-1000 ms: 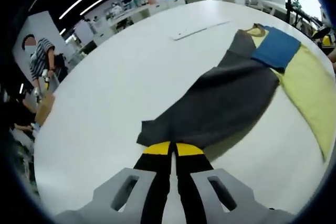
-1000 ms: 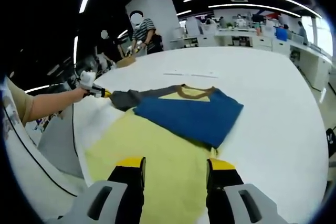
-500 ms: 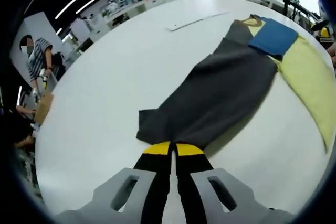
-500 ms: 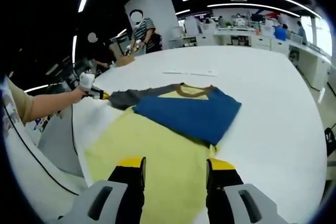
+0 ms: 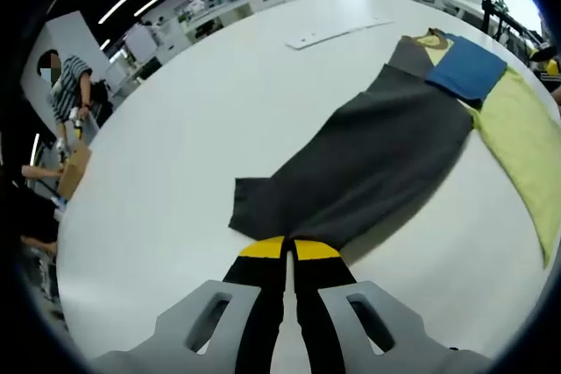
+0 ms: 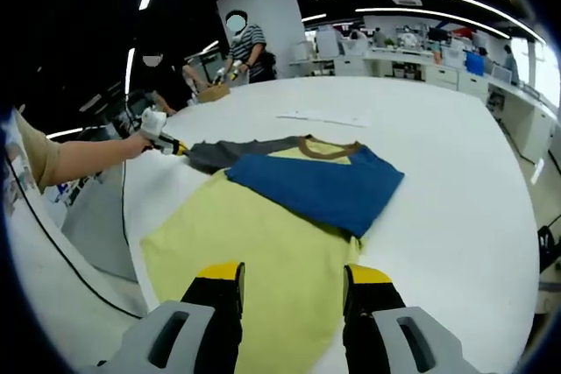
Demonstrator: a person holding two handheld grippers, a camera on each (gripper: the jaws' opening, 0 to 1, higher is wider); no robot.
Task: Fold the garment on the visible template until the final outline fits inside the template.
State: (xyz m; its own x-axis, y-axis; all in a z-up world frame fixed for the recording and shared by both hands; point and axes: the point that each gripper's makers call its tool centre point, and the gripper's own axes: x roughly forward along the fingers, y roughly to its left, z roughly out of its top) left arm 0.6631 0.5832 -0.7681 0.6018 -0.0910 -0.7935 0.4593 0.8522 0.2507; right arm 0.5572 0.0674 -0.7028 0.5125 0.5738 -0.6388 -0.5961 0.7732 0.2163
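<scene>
We hold the left gripper (image 5: 289, 250) low over the white table (image 5: 184, 129), its yellow-tipped jaws pressed together on the dark grey sleeve of the garment (image 5: 368, 164), stretched out long and flat. Our right gripper (image 6: 291, 273) hovers with jaws parted and empty above the pale yellow body panel, beside a folded blue sleeve. The soft cloth lies smooth; a brown neckband curves at the collar.
</scene>
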